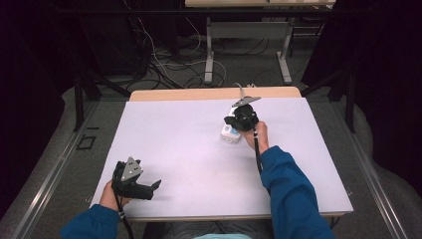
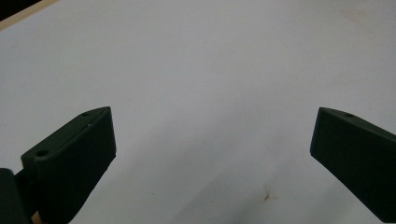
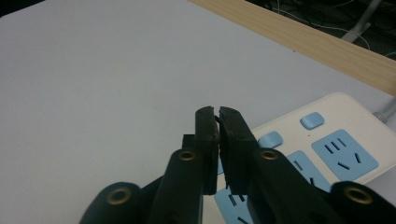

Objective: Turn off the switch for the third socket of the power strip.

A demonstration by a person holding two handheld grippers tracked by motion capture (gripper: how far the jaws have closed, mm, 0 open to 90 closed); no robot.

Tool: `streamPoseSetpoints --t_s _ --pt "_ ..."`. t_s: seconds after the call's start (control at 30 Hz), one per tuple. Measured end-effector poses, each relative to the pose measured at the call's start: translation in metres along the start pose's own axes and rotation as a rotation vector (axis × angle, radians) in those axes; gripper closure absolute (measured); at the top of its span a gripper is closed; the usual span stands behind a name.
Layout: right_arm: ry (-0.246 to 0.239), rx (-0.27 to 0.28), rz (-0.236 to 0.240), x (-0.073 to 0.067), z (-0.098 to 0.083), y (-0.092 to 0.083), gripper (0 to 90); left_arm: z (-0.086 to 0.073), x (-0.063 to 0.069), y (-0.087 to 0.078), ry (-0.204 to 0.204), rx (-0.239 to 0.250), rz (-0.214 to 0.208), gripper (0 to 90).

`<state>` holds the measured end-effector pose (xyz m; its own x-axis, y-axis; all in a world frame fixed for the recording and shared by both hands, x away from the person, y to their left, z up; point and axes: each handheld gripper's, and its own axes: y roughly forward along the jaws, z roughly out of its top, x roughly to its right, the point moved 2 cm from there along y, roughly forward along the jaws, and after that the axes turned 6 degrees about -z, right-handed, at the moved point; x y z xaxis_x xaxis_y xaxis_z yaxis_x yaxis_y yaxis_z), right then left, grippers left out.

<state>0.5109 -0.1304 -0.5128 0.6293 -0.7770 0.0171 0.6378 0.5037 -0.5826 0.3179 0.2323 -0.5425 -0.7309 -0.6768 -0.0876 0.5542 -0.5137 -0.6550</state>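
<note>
Left hand-held gripper [image 1: 155, 185] sits at the near left corner of the desk [image 1: 174, 134], held by the left hand [image 1: 110, 195]; in the left gripper view its two black jaws stand wide apart with nothing between them, only the pale desk surface and a small brownish mark [image 2: 267, 197] on it; the outer parts of both jaws are cut off by the edges of that view.

Right hand-held gripper [image 1: 230, 119] is farther up, right of the desk's centre, held by the right hand [image 1: 259, 134] in a blue sleeve [image 1: 291, 191]; in the right gripper view [image 3: 217, 112] its jaws are pressed nearly together, a thin slit between the tips, and whether anything is pinched there cannot be told.

Power strip [image 1: 230, 133] lies on the desk just under and beside the right hand-held gripper; white body, rounded corners; light blue socket faces [image 3: 344, 155] with dark slots; two small light blue switch buttons [image 3: 312, 120]; a grey-white cable [image 3: 386, 111] leaves its far end. The jaws cover part of the strip's near sockets, and its near end is cut off at the bottom of that view; in the high view most of it is hidden under the gripper.

Beyond, the desk's bare wooden edge [image 1: 214, 93]; then floor with loose cables [image 1: 174, 64] and the legs of another table [image 1: 209, 50], dim and hard to make out.
</note>
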Motion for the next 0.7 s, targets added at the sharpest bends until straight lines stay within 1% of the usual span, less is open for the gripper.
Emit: streamPoseSetpoints --t_s 0.03,0.1,0.13,0.17,0.2,0.27,0.3,0.33,0.37,0.43,0.47,0.5,0.53,0.7 --pt "-0.006 0.008 -0.001 0.000 0.000 0.001 90.0 0.000 0.000 0.000 0.000 0.000 -0.002 0.3" --pt "-0.002 0.002 -0.011 -0.001 0.000 0.002 90.0 0.000 -0.001 0.000 -0.001 -0.001 0.001 0.3" --pt "0.001 -0.002 -0.012 -0.002 0.000 0.002 90.0 0.000 0.000 0.001 -0.010 0.005 -0.006 0.3" --pt "-0.014 0.012 -0.018 -0.001 -0.001 0.005 90.0 0.000 0.000 0.000 -0.006 0.004 -0.002 0.3" --pt "0.000 -0.010 -0.022 -0.002 -0.001 0.005 90.0 0.000 -0.001 0.000 -0.003 0.002 0.000 0.3" --pt "-0.012 -0.013 -0.036 -0.001 -0.002 0.007 90.0 0.000 0.000 0.000 -0.007 0.002 -0.005 0.3" --pt "0.005 -0.016 -0.034 -0.002 -0.002 0.008 90.0 0.000 0.000 0.000 -0.006 0.002 -0.004 0.3" --pt "-0.005 -0.022 -0.039 -0.002 -0.002 0.009 90.0 0.000 0.000 0.000 -0.007 0.002 -0.004 0.3" --pt "0.004 -0.027 -0.044 -0.002 -0.003 0.010 90.0 0.000 0.000 0.000 -0.009 0.004 -0.004 0.3" --pt "-0.003 -0.031 -0.054 -0.002 -0.004 0.012 90.0 0.000 0.000 0.001 -0.002 0.002 0.001 0.3" --pt "0.002 -0.034 -0.048 -0.003 -0.004 0.013 90.0 0.000 0.000 0.001 -0.004 0.000 -0.001 0.3" --pt "-0.008 -0.038 -0.051 -0.002 -0.004 0.014 90.0 0.000 0.000 0.001 -0.002 0.002 0.001 0.3" --pt "-0.002 -0.047 -0.055 -0.003 -0.005 0.015 90.0 0.000 -0.001 0.001 -0.004 0.003 -0.001 0.4" --pt "-0.016 -0.073 -0.077 -0.003 -0.006 0.020 90.0 0.000 0.000 0.000 -0.007 0.003 -0.005 0.4"
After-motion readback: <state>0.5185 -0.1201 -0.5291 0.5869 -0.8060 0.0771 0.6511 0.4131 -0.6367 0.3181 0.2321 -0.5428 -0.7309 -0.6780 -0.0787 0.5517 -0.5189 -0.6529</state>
